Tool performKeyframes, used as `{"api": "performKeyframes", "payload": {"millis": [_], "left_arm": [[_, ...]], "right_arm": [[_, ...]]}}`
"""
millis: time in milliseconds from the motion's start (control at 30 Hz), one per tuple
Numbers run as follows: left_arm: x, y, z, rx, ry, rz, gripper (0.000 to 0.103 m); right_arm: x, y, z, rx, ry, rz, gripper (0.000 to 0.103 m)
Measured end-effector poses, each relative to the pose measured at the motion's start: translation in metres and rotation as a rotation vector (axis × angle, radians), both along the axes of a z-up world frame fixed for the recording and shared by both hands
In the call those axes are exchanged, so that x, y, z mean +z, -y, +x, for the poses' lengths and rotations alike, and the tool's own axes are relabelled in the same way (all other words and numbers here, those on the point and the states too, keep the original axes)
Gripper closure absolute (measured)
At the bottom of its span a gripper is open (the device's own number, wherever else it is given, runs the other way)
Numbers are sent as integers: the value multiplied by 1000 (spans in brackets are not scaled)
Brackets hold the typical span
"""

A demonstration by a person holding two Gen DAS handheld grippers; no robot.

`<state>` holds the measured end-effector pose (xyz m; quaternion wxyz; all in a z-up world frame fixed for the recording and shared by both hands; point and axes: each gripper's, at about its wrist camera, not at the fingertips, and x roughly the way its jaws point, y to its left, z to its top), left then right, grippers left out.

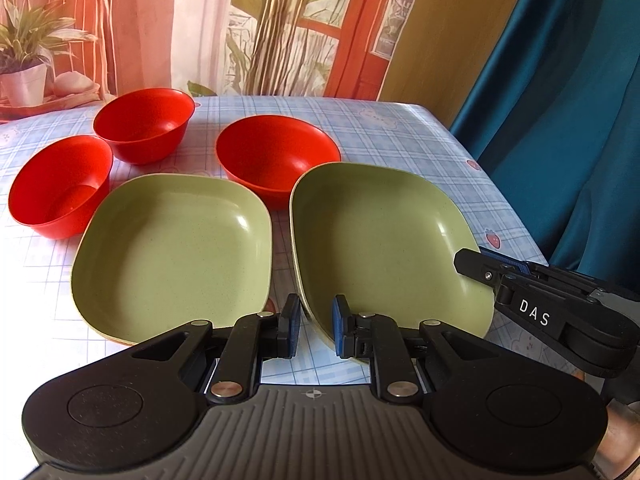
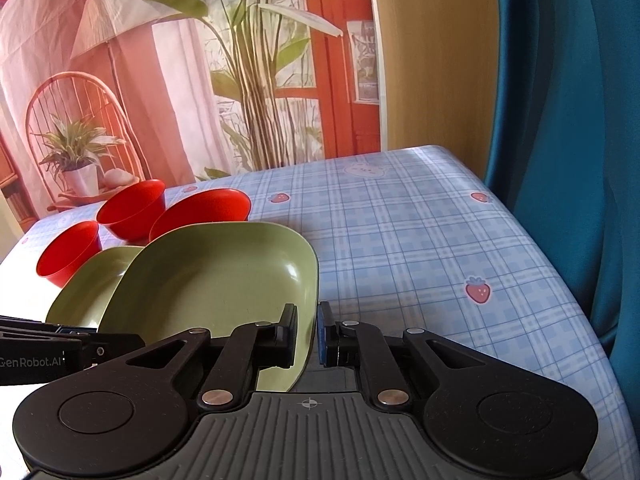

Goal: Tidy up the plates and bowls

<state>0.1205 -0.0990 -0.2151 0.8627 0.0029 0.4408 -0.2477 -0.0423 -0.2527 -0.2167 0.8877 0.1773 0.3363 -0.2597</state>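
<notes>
Now both my grippers pinch one green plate (image 1: 392, 240): left gripper (image 1: 316, 326) on its near rim, right gripper (image 2: 307, 334) on its side rim. I should lift it level and set it squarely into the second green plate (image 1: 176, 252) just beside it, clear of the red bowls (image 1: 276, 160) behind.

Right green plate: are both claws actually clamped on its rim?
Touching. In the left wrist view the left claw pinches the right green plate at its near rim; in the right wrist view the right claw pinches its right rim.

A blue checked strawberry tablecloth (image 2: 420, 240) lies before a printed backdrop (image 2: 180, 80) and teal curtain (image 2: 568, 120).
</notes>
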Motion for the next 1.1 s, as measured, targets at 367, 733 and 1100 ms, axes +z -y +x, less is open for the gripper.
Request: {"api": "performKeyframes", "payload": {"millis": [367,733,1100], "left_arm": [[18,-15,1,29,39,-27,85],[26,-40,4,78,65,-32,85],[27,-70,16,139,69,-24,85]], "right_arm": [[13,-11,9,21,16,-8,93],[16,-27,26,63,25,9,93],[11,-51,51,121,20,38,93]]}}
